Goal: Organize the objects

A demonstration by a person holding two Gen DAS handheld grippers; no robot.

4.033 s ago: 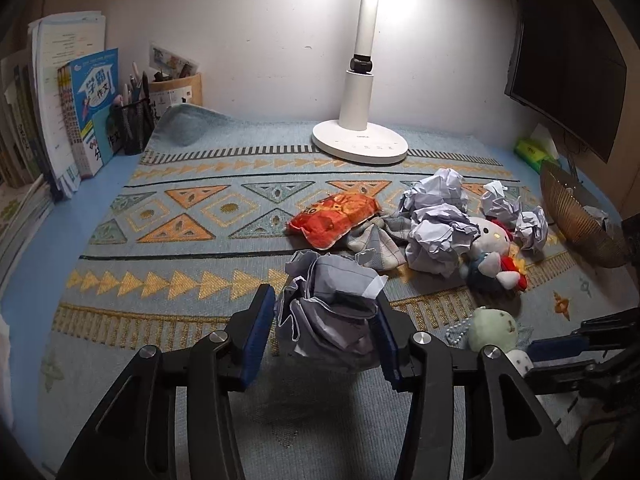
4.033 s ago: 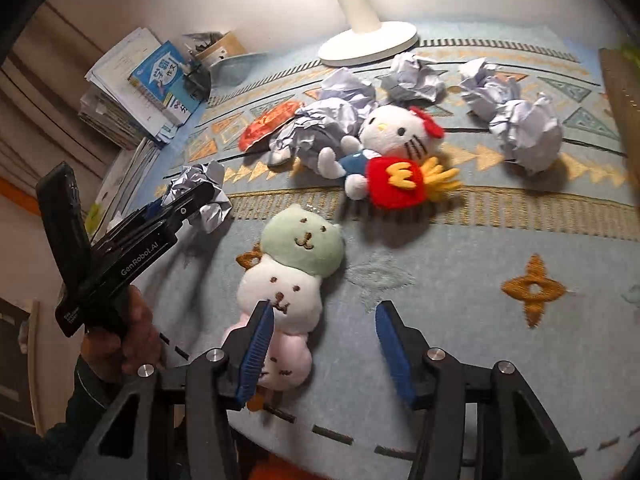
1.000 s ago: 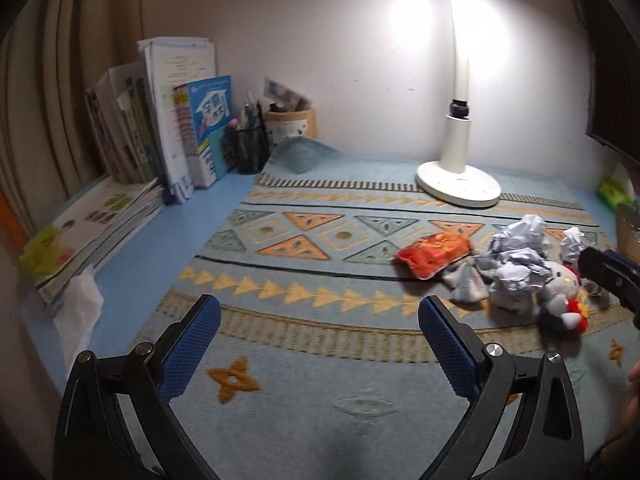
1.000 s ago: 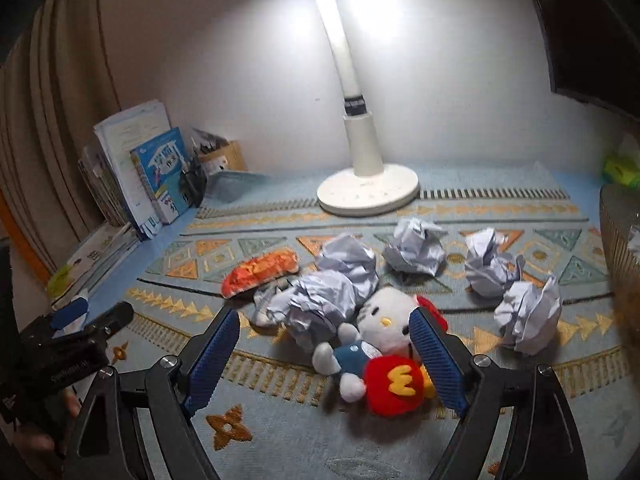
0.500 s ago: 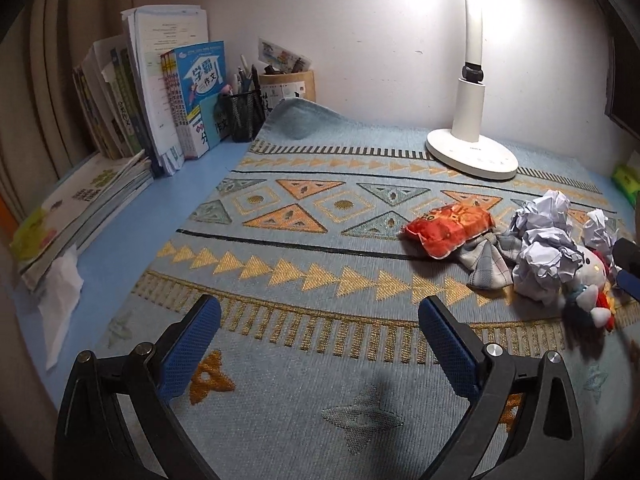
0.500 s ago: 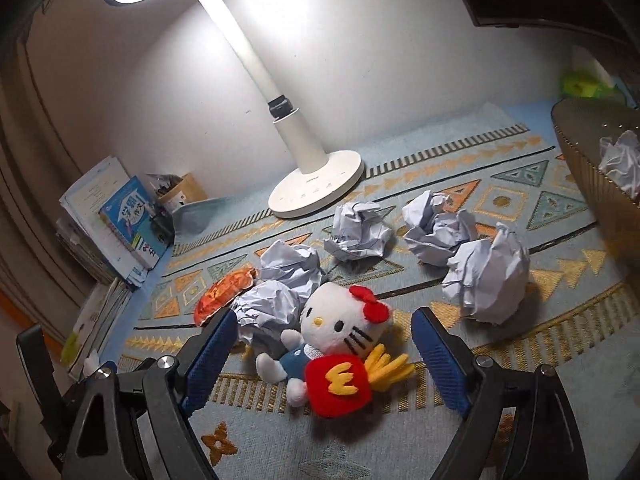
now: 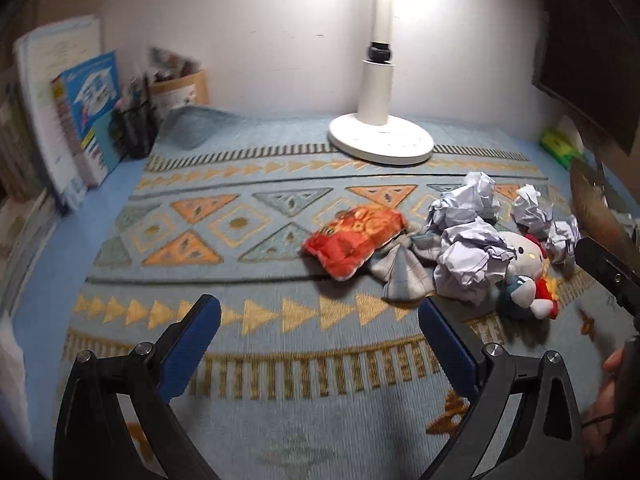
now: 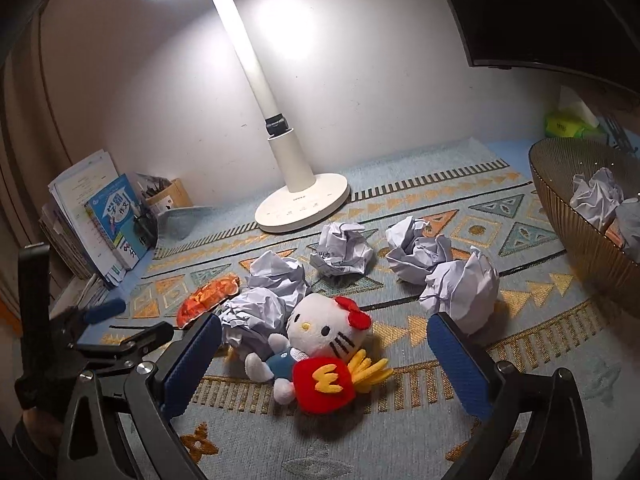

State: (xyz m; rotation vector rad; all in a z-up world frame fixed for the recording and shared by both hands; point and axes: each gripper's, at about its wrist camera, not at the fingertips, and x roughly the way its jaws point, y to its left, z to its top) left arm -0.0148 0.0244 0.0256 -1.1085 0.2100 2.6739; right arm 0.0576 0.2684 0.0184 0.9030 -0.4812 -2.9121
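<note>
**Soft toy lined up, both claws empty**

The white plush cat with the red bow and red fries pouch point(image 8: 320, 354) is seen lying on its side on the blue patterned woven mat point(image 8: 520, 368), framed between the blue pads of the right gripper point(image 8: 325, 364), which is spread wide with nothing held. The left gripper point(image 7: 320, 350) is likewise wide open and empty, held over bare mat, well apart from the pile.

The plush can be expected to be light, squashy and non-slippery, so nothing fragile there. A pinch across the round head or the torso is probably best; the fries pouch looks floppy and might just get tugged.

Crumpled white paper balls point(image 8: 460, 292) are scattered around it, one touching its head. They'd be featherlight and crush easily. Two more are already sitting in the ribbed brown bowl point(image 8: 560, 216) at the right.

An orange snack packet point(image 7: 352, 242) lies beside a grey checked cloth point(image 7: 400, 270).
</note>
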